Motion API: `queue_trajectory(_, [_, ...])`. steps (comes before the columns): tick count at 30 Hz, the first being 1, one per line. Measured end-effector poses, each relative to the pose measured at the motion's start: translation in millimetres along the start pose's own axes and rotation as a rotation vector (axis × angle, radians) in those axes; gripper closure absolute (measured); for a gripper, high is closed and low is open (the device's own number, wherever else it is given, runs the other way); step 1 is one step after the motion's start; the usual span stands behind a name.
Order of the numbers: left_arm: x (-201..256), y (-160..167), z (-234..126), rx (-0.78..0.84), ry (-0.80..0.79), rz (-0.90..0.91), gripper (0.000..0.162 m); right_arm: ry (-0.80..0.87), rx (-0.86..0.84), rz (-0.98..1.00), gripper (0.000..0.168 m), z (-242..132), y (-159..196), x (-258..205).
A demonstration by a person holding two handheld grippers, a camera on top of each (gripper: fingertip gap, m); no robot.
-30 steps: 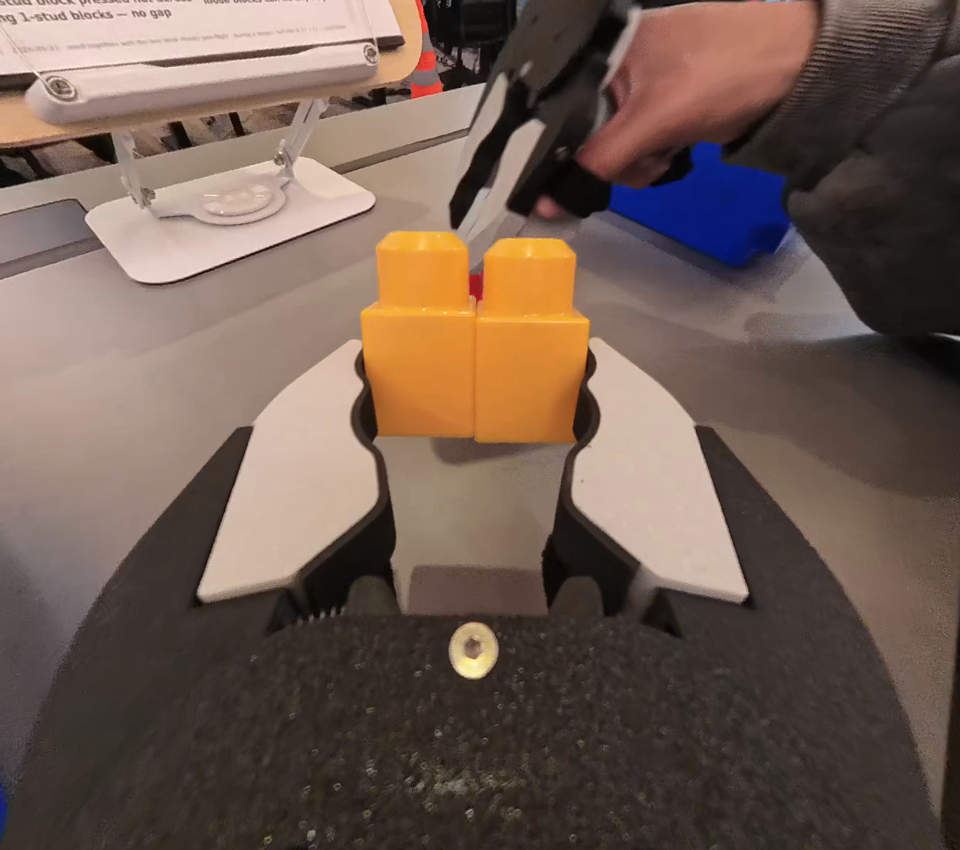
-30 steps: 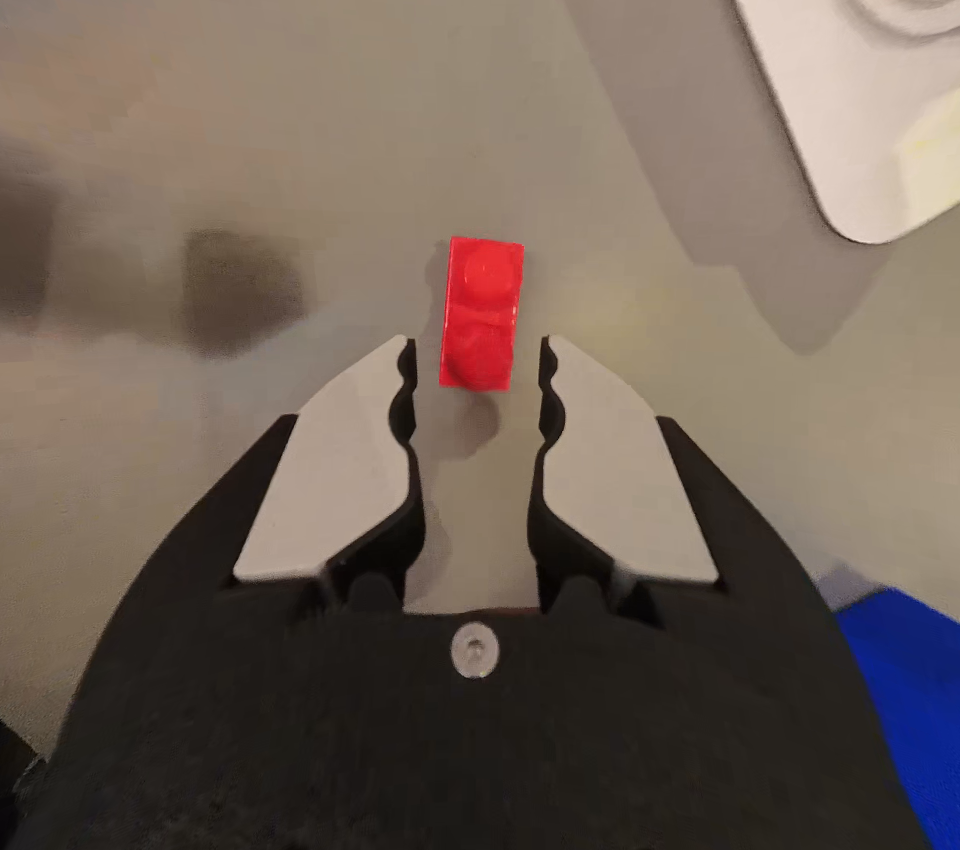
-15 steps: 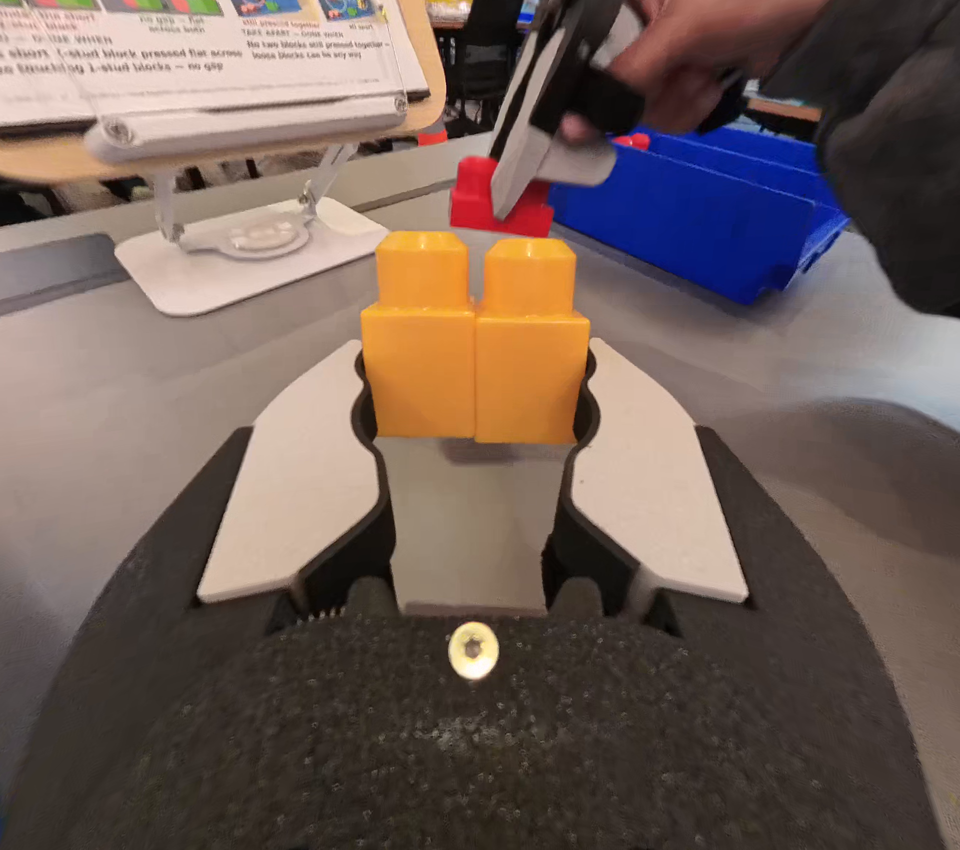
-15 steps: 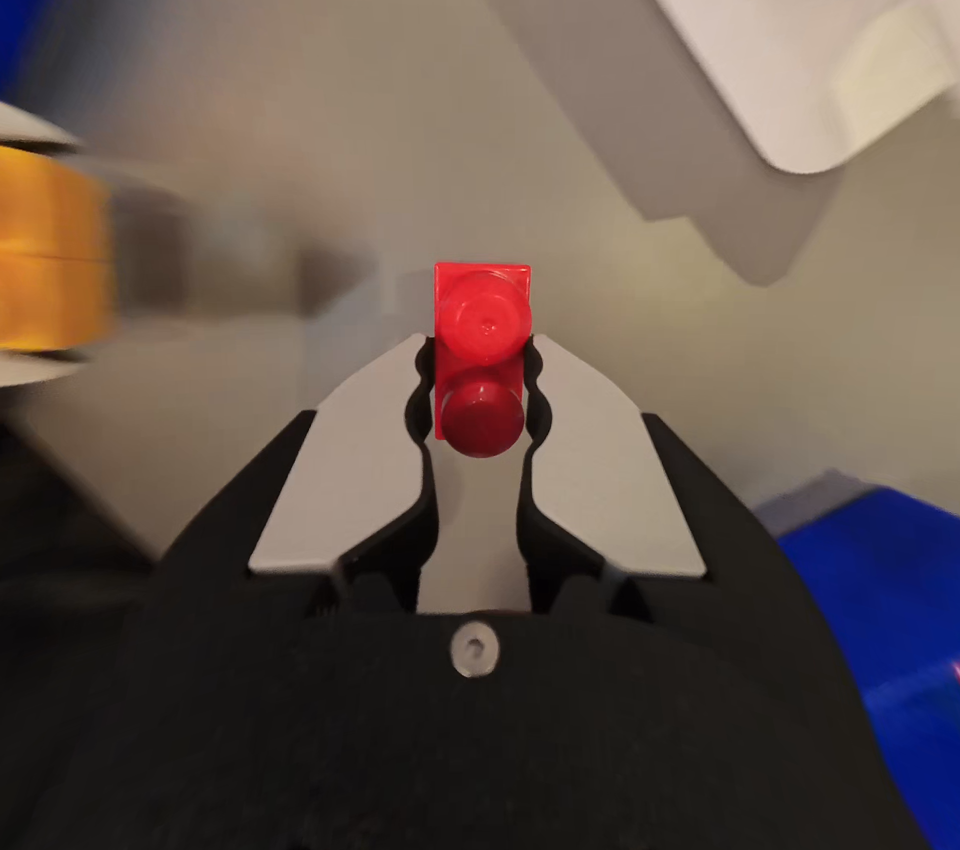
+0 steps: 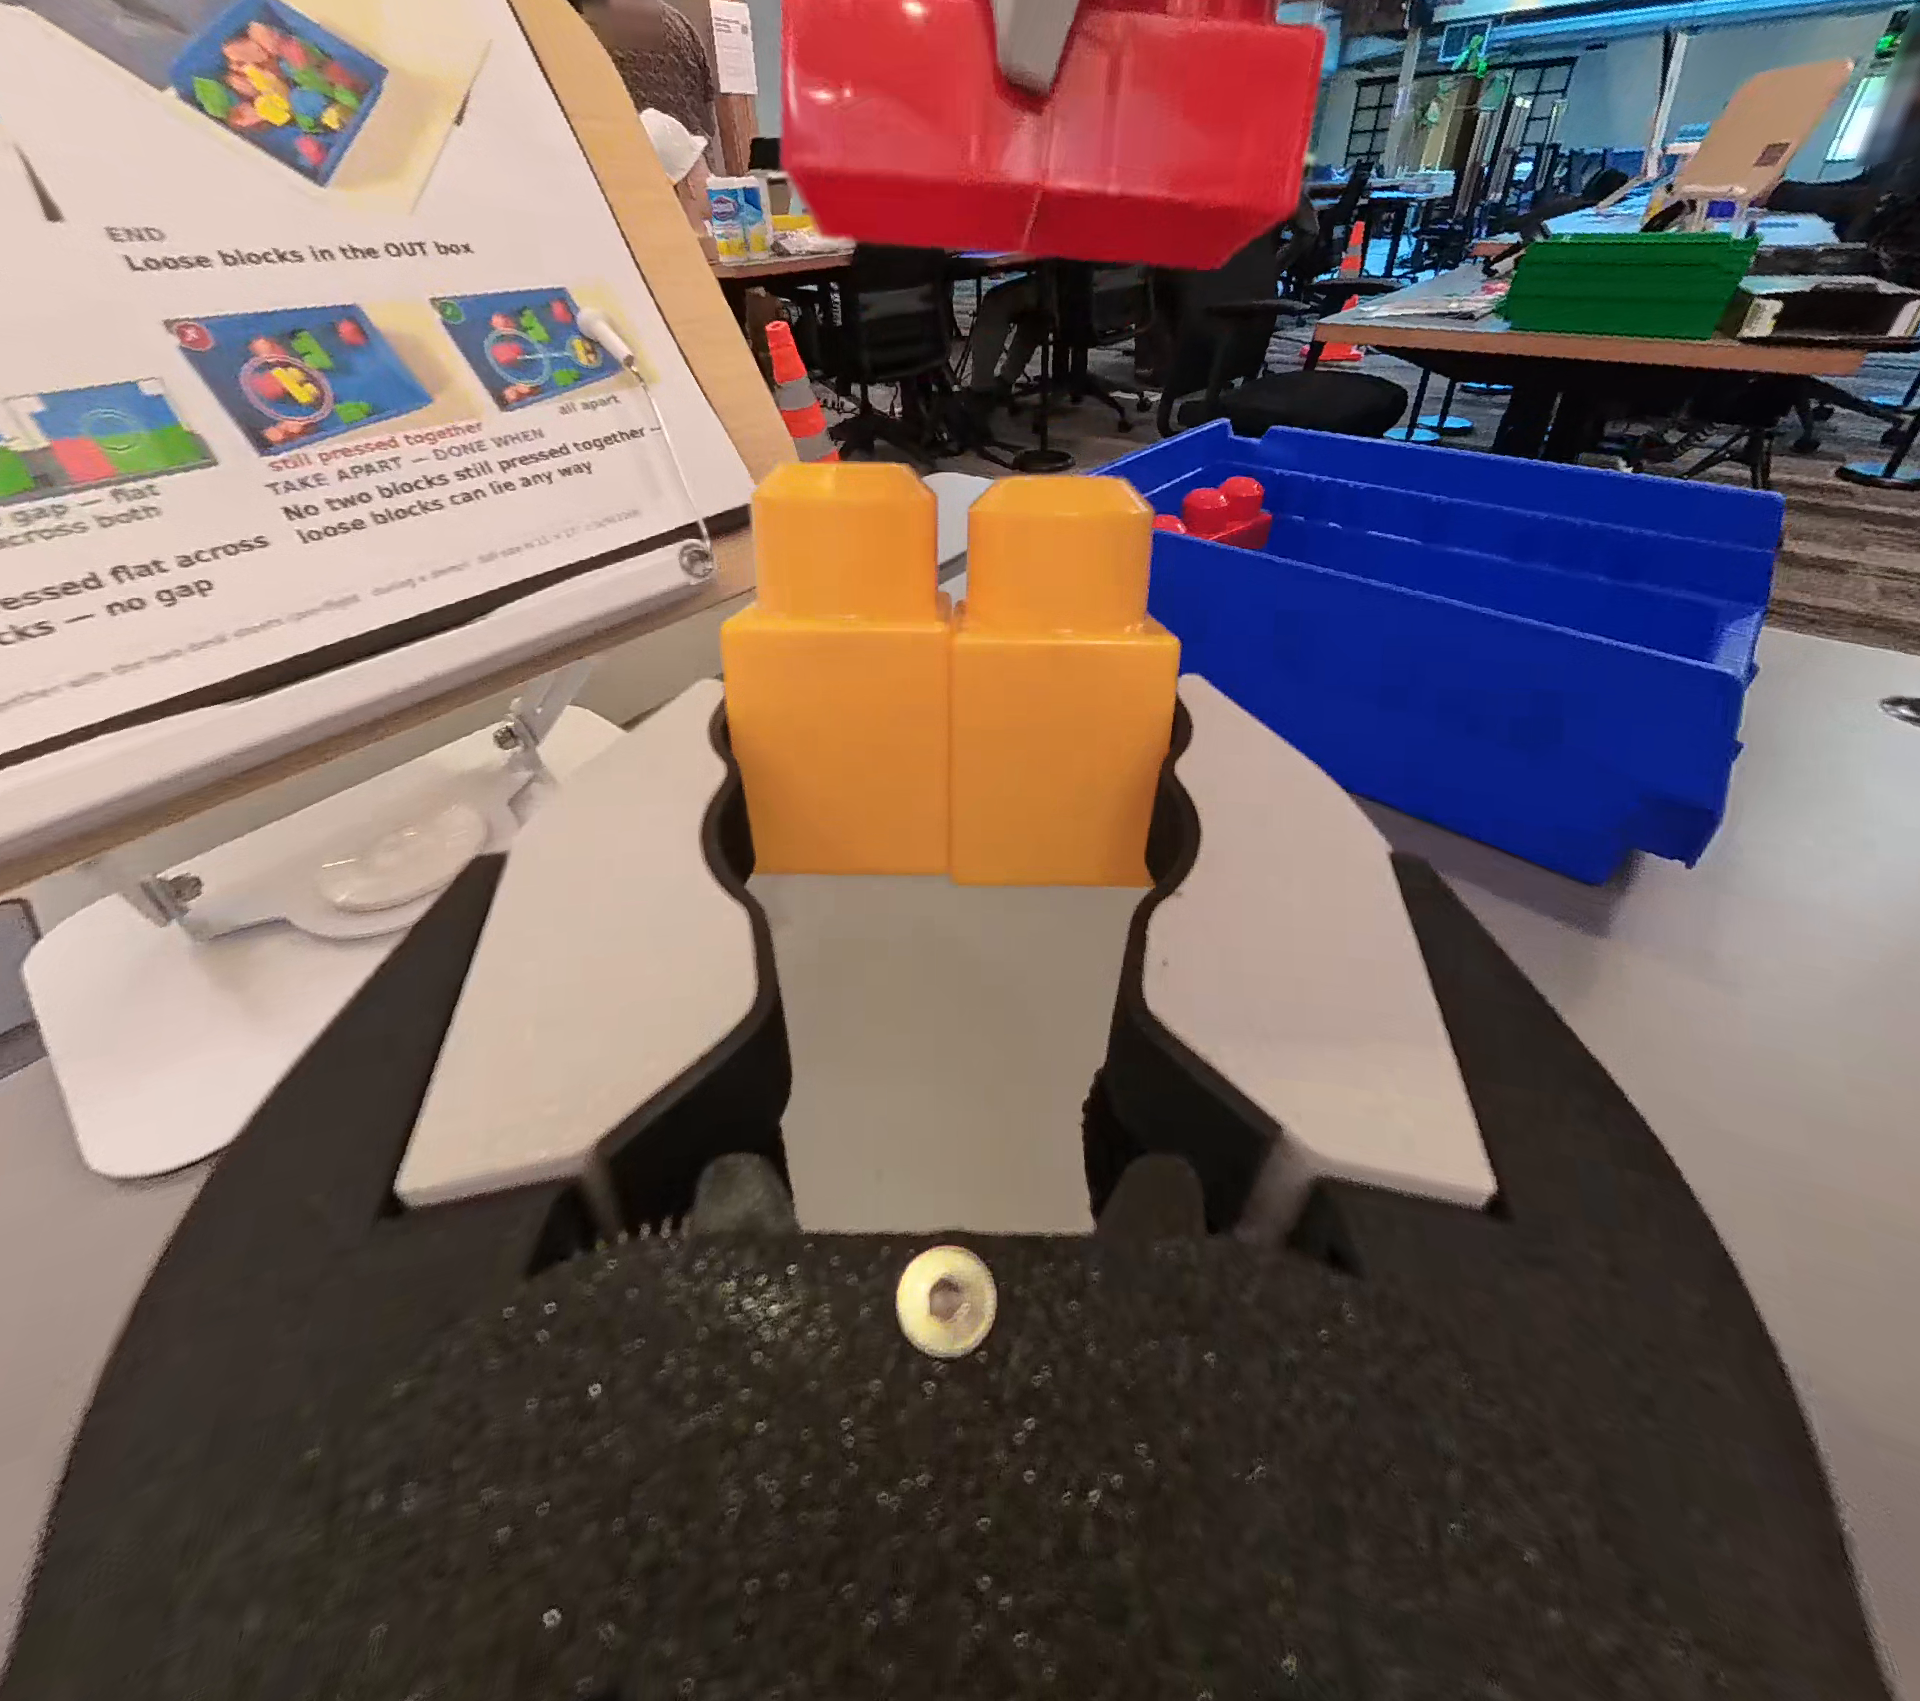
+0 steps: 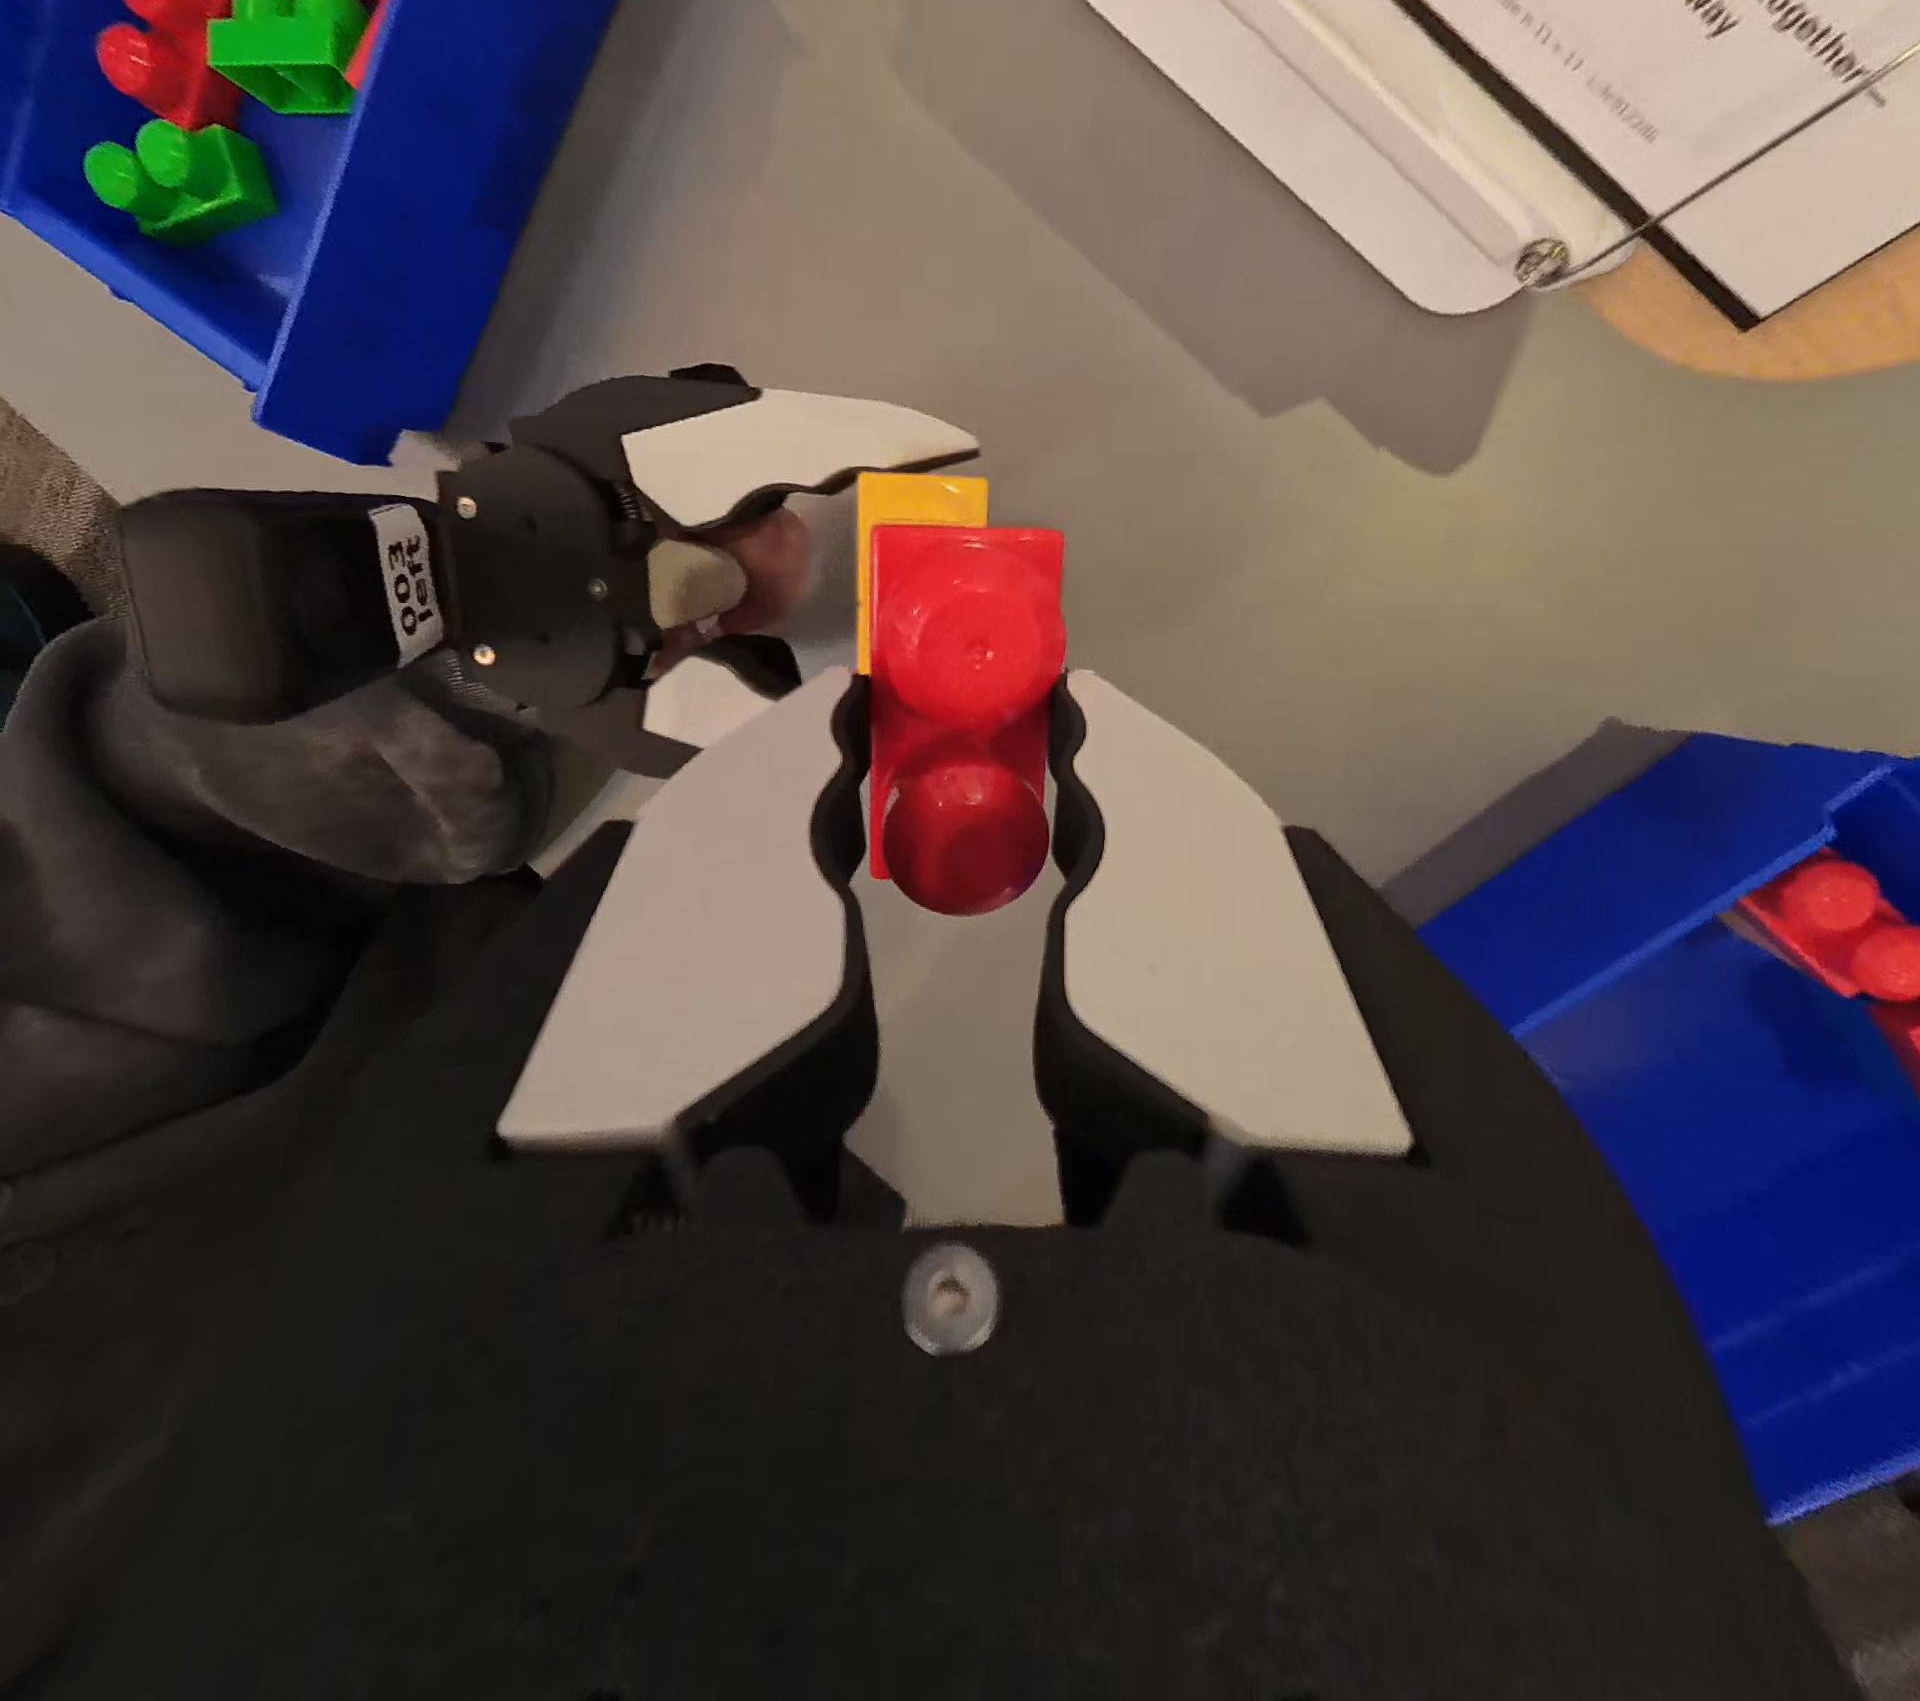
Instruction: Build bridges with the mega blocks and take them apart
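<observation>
Two orange blocks, one red block above.

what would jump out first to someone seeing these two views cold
The red two-stud block hangs high in the left wrist view, pinched by the right tool directly above two orange blocks. Those stand side by side, clamped in the left tool near the table. Behind them to the right sits a blue bin with another red block inside, and on the left a white instruction sheet on a stand.
</observation>
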State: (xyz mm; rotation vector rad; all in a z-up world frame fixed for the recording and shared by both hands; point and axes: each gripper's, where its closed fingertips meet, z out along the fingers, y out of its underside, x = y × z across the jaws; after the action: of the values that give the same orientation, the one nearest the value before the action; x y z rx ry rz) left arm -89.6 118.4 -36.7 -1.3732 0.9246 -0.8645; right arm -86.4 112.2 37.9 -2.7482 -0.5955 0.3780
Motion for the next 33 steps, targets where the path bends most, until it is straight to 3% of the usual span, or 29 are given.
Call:
queue_trajectory(7, [2, -3, -5, 0.008, -0.014, -0.007, 0.088, -0.009, -0.046, 0.031, 0.135, 29, 2, -2])
queue_trajectory(33, [1, 3, -5, -0.033, -0.015, -0.019, 0.088, -0.096, 0.014, 0.104, 0.135, 52, 7, -8])
